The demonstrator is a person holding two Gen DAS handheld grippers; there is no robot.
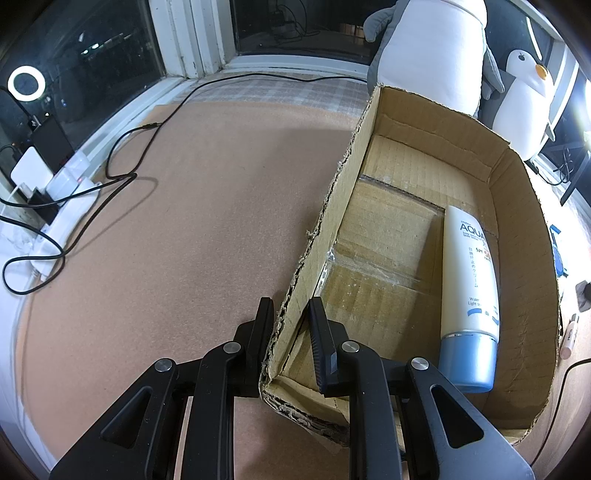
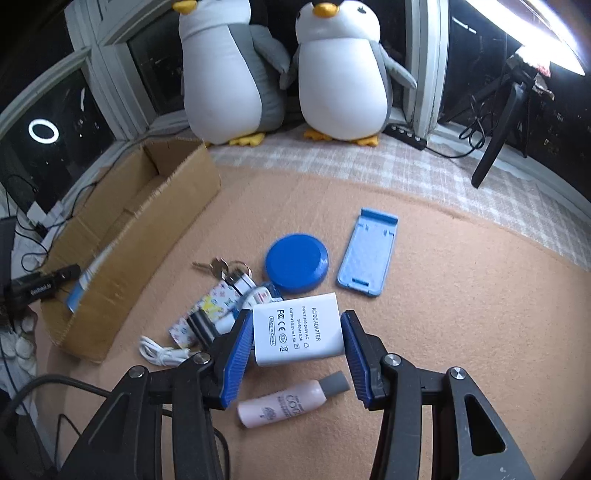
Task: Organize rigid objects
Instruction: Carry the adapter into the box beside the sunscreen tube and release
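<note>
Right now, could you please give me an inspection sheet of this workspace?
Surface: tan mat, checked cloth behind.
Job's things: box holds a tube; adapter, blue lid, phone stand, pink bottle, keys lie outside.
Clutter: patterned packets.
Grippers: left gripper shut on the box wall; right gripper jaws grip the adapter.
Cables: white coil; black cable.
Surroundings: two plush penguins, dark windows.

I'm in a home: plush penguins [image 2: 343, 74] sit by a dark window [image 1: 303, 26], power strip [image 1: 55, 206] beside it.
</note>
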